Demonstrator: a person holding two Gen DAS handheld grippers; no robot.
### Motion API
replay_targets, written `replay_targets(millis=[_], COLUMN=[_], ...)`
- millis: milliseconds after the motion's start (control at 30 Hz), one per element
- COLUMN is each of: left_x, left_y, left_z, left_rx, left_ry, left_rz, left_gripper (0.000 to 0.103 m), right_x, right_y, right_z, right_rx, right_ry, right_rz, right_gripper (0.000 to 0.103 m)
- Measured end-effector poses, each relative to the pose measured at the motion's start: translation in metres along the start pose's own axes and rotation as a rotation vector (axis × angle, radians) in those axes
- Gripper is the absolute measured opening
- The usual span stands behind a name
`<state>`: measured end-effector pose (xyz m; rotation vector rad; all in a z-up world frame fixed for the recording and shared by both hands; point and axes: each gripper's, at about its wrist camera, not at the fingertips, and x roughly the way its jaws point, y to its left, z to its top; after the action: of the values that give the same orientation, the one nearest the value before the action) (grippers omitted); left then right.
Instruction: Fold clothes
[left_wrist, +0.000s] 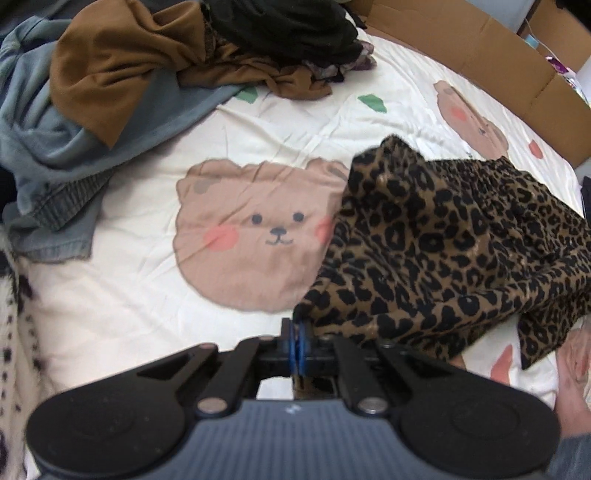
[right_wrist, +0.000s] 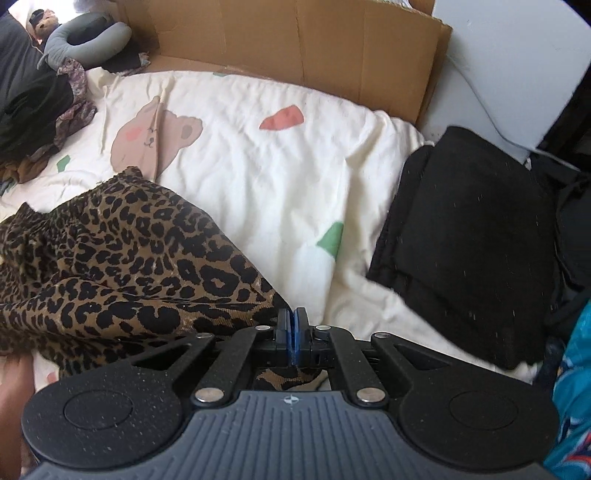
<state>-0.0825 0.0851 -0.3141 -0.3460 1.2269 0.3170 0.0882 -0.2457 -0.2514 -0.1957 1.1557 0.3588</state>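
Note:
A leopard-print garment lies bunched on the cream bear-print bedcover, its gathered waistband toward the far side. My left gripper is shut on the garment's near left edge, with fabric showing under the blue pads. In the right wrist view the same leopard-print garment spreads to the left, and my right gripper is shut on its near right corner, a fold of the cloth visible beneath the fingers.
A heap of unfolded clothes, a brown piece, a grey-blue one and a black one, sits at the far left. Cardboard walls the bed's far side. A folded black garment lies on the right, a grey neck pillow beyond.

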Motion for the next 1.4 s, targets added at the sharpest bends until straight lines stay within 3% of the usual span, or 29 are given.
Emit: replay_targets(millis=[267, 367, 400, 500, 533, 833, 1100, 1400], left_x=[-0.002, -0.002, -0.006, -0.011, -0.013, 0.004, 0.036, 0.073], left_y=[0.007, 0.01, 0.011, 0.014, 0.013, -0.016, -0.04, -0.066], left_z=[-0.018, -0.023, -0.017, 0.008, 0.016, 0.099, 0.122, 0.136], left_rx=[-0.033, -0.047, -0.058, -0.087, -0.089, -0.01, 0.057, 0.149], left_ry=[0.118, 0.164, 0.152, 0.109, 0.092, -0.028, -0.038, -0.032], left_rz=[-0.009, -0.017, -0.009, -0.003, -0.013, -0.067, -0.104, -0.137], left_gripper=[0.004, 0.012, 0.015, 0.034, 0.036, 0.046, 0.051, 0.053], right_x=[0.0, -0.003, -0.004, -0.006, -0.006, 0.026, 0.065, 0.1], right_y=[-0.001, -0.006, -0.008, -0.013, -0.012, 0.014, 0.056, 0.097], right_z=[-0.038, -0.039, -0.035, -0.022, -0.015, 0.06, 0.105, 0.12], right_rx=[0.059, 0.101, 0.112, 0.138, 0.137, 0.05, -0.088, -0.204], right_ry=[0.132, 0.12, 0.113, 0.083, 0.07, 0.017, 0.014, 0.043], right_rz=[0.056, 0.083, 0.092, 0.121, 0.129, 0.211, 0.285, 0.338], right_gripper=[0.0, 0.003, 0.006, 0.032, 0.037, 0.039, 0.039, 0.039])
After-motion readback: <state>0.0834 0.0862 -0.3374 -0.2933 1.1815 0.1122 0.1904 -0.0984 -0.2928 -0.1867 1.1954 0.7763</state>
